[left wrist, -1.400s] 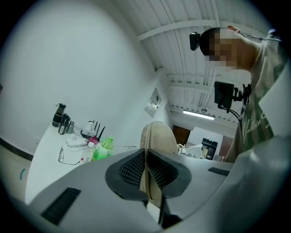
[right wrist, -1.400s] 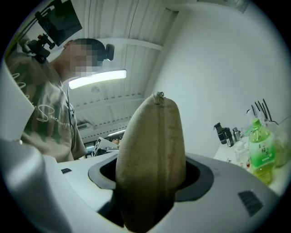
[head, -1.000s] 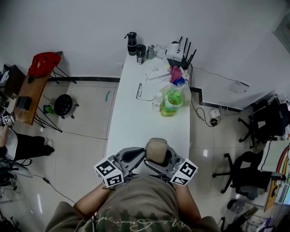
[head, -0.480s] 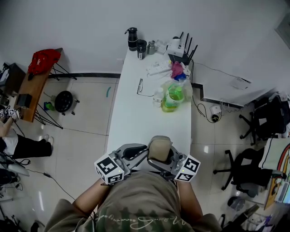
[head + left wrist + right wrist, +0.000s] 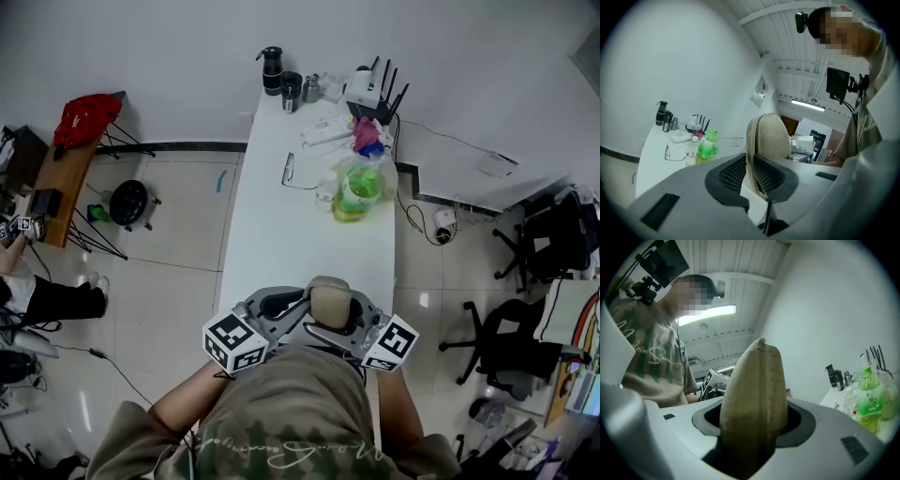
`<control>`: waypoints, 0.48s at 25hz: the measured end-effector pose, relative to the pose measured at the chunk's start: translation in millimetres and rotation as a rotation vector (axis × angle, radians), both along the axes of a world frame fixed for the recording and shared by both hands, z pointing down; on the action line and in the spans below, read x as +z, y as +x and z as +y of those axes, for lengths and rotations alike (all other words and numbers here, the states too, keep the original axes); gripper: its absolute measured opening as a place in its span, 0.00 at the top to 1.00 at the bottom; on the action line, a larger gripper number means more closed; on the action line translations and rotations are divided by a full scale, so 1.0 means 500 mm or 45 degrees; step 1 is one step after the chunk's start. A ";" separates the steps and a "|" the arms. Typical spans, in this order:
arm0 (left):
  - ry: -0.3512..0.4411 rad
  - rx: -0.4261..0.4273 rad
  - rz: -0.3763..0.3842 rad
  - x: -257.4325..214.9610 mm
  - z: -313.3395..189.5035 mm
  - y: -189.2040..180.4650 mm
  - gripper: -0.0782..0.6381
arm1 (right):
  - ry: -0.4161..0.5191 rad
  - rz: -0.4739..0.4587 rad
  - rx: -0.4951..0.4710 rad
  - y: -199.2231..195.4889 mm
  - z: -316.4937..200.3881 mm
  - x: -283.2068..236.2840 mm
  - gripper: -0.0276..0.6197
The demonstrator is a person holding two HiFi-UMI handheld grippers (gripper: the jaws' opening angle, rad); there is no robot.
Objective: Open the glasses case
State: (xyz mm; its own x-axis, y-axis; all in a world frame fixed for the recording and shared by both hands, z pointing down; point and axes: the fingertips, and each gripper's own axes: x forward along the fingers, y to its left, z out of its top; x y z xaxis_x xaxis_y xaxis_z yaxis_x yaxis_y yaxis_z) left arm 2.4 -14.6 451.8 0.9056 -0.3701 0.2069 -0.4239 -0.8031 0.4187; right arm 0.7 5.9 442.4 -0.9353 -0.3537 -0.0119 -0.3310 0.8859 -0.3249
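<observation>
A beige glasses case (image 5: 328,302) is held upright above the near end of the white table (image 5: 281,234), close to the person's chest. My right gripper (image 5: 350,323) is shut across the case's wide body (image 5: 754,390), with a jaw on each side. My left gripper (image 5: 302,309) comes in from the left. Its mesh pads (image 5: 733,172) pinch the thin edge of the case (image 5: 771,136) beside the seam. The left jaws have just been opening a little, with the case's edge still between them. The seam looks closed in both gripper views.
Farther along the table stand a green bottle (image 5: 354,199), a pair of glasses (image 5: 289,173), a power strip (image 5: 323,131), a router (image 5: 366,94) and dark flasks (image 5: 272,80). Office chairs (image 5: 511,352) stand to the right. A red bag (image 5: 80,117) lies on a side table at the left.
The left gripper has rolled slightly and its marker cube has shifted a little right. The case stays between both grippers. The right gripper has barely moved.
</observation>
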 end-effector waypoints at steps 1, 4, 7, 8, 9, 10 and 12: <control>-0.020 -0.002 0.011 0.003 -0.001 -0.002 0.84 | 0.015 0.028 -0.005 -0.003 0.000 0.002 0.51; -0.043 -0.014 0.044 0.005 -0.003 -0.003 0.84 | 0.022 0.051 -0.020 -0.005 0.001 0.004 0.51; -0.064 -0.038 0.100 -0.001 -0.012 0.000 0.84 | -0.027 -0.030 0.003 0.003 -0.009 -0.002 0.51; -0.068 -0.042 0.117 -0.005 -0.016 0.000 0.84 | -0.039 -0.066 0.025 0.005 -0.015 -0.006 0.51; -0.062 -0.046 0.122 -0.008 -0.021 0.000 0.84 | -0.037 -0.091 0.053 0.007 -0.021 -0.009 0.51; -0.047 -0.050 0.116 -0.012 -0.026 0.000 0.84 | -0.026 -0.100 0.082 0.008 -0.026 -0.012 0.51; -0.026 -0.066 0.107 -0.018 -0.032 -0.005 0.84 | -0.022 -0.090 0.116 0.007 -0.033 -0.014 0.51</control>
State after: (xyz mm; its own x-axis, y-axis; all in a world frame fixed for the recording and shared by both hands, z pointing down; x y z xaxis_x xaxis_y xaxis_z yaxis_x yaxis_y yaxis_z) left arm -0.1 -30.5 442.9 0.8998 -0.4136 0.1390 -0.4275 -0.7719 0.4706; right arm 4.1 -10.4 435.4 -0.8963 -0.4379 -0.0699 -0.3854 0.8472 -0.3655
